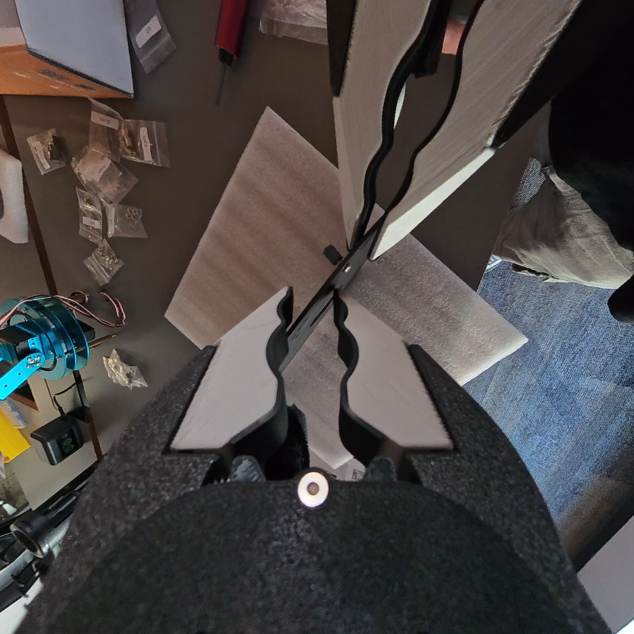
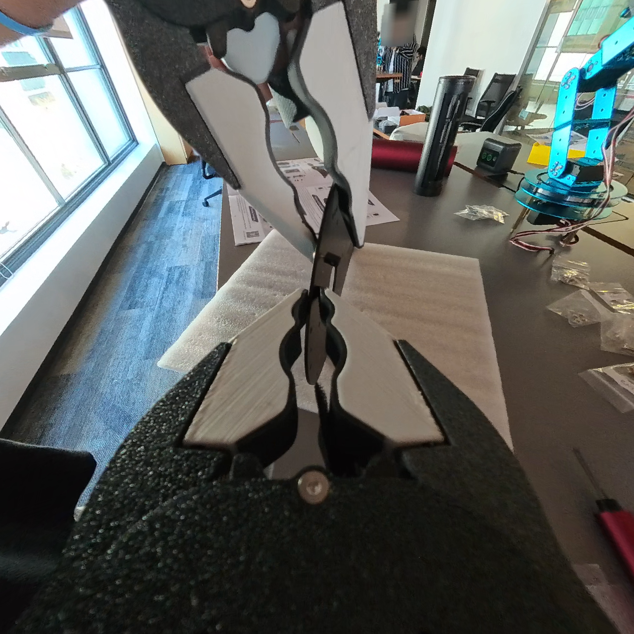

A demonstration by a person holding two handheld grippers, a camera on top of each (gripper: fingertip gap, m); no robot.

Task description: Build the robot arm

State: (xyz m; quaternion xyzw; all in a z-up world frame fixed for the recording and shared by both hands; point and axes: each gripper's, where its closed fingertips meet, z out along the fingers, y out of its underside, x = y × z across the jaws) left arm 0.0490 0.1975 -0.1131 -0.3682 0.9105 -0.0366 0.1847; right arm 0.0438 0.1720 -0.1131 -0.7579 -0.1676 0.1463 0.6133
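A thin black metal bracket (image 1: 343,274) with slots is held in the air between both grippers, above a white foam sheet (image 1: 267,206) on the dark table (image 1: 206,103). My left gripper (image 1: 313,295) has the bracket's lower end wedged between its white fingers. The right gripper (image 1: 363,245) comes from above and pinches the upper end. In the right wrist view my right gripper (image 2: 314,298) is shut on the bracket (image 2: 317,343), and the left gripper (image 2: 334,243) grips its far end over the foam sheet (image 2: 411,308).
A blue robot arm (image 2: 569,164) on a round base, bags of screws (image 1: 106,171), a red-handled screwdriver (image 2: 617,535), a black cylinder (image 2: 442,137) and a printed sheet (image 2: 247,219) lie on the table. Blue carpet (image 2: 137,274) lies past the table's edge. From the right gripper's tips to the red-handled screwdriver (image 2: 617,535) is close to 20 cm. My left wrist view (image 1: 234,38) looks at it from another angle.
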